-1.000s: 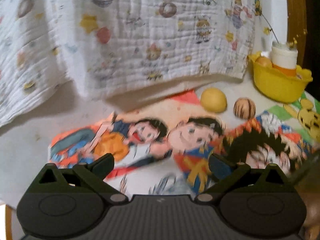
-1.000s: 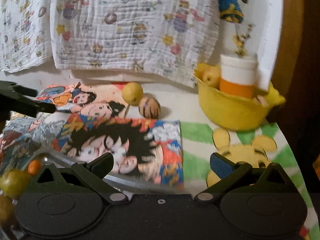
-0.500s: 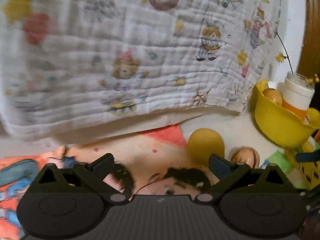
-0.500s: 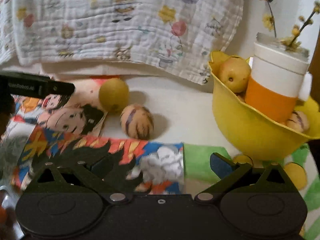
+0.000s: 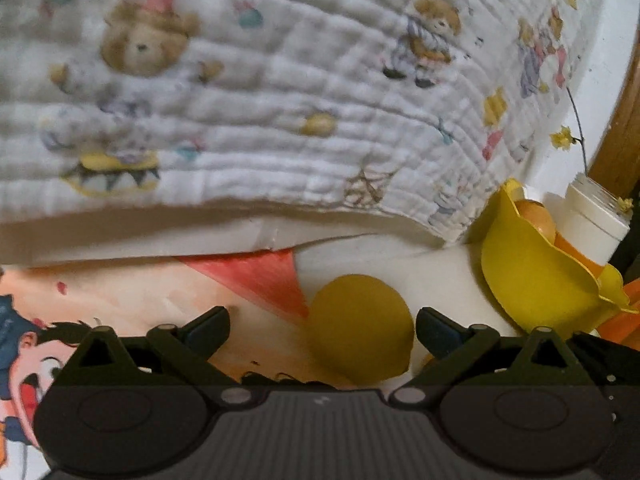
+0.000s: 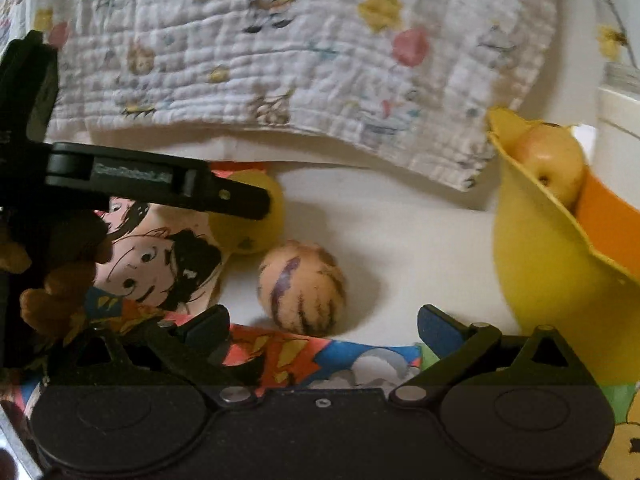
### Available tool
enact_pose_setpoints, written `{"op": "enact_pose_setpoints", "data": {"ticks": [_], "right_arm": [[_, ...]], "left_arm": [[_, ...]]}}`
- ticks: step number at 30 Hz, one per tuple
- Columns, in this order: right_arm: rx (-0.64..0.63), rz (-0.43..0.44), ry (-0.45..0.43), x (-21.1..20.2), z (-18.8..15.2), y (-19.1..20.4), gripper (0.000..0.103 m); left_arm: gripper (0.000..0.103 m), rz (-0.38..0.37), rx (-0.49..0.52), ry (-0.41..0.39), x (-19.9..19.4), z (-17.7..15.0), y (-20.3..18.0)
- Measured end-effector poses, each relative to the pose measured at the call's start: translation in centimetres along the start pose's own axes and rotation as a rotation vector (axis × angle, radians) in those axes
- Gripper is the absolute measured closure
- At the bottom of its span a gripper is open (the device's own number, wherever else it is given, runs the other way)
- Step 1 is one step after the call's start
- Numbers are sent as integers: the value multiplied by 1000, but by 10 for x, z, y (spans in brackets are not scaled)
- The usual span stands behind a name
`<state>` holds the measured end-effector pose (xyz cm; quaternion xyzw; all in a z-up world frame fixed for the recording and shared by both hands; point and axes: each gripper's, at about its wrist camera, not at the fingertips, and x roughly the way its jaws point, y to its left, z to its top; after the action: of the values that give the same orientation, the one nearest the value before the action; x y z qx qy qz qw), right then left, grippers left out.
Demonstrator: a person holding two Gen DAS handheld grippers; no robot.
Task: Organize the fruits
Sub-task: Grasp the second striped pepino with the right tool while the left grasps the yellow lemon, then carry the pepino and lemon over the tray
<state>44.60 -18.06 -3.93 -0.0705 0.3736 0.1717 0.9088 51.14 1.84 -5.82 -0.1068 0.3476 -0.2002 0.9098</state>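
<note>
A round yellow fruit (image 5: 360, 330) lies on the table, between the tips of my open left gripper (image 5: 323, 326), nearer its right finger. In the right wrist view the same fruit (image 6: 256, 226) is partly hidden behind the left gripper's finger (image 6: 160, 184). A tan fruit with purple stripes (image 6: 302, 294) lies just ahead of my open, empty right gripper (image 6: 323, 326). A yellow bowl (image 6: 540, 264) at the right holds a pale yellow fruit (image 6: 550, 162); the bowl also shows in the left wrist view (image 5: 532, 280).
A white printed cloth (image 5: 280, 92) hangs over the back of the table. Cartoon posters (image 6: 160, 264) cover the tabletop. A white and orange cup (image 5: 592, 224) with a twig stands in the bowl.
Both grippers have moved forward. The left one has closed in until the yellow fruit lies between its fingers. The right one has come close to the striped fruit.
</note>
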Motion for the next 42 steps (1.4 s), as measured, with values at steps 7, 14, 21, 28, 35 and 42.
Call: {"op": "enact_pose_setpoints", "data": {"ticks": [7,14,21,28,35,42], "right_arm": [[-27,-3,56,15,8,11,13],[14,-18,36,24,15,7,26],[9,-28,-11,25,16,9,52],[-36,-65,14,20,16,17,53],[-99,-66,20,-7,5,32,53],[-115,-28,-26,-47,-2,39,53]], "left_arm": [[14,-12,79,16,11,-2,-13],[31,-5,102,38,14,1,-22],[40,5,116,73,18,6,-32],[41,90,134,88,6,6,-41],[41,123,50,60,-21,-3,-27],[41,161,34,63,-56,-18,-19]]}}
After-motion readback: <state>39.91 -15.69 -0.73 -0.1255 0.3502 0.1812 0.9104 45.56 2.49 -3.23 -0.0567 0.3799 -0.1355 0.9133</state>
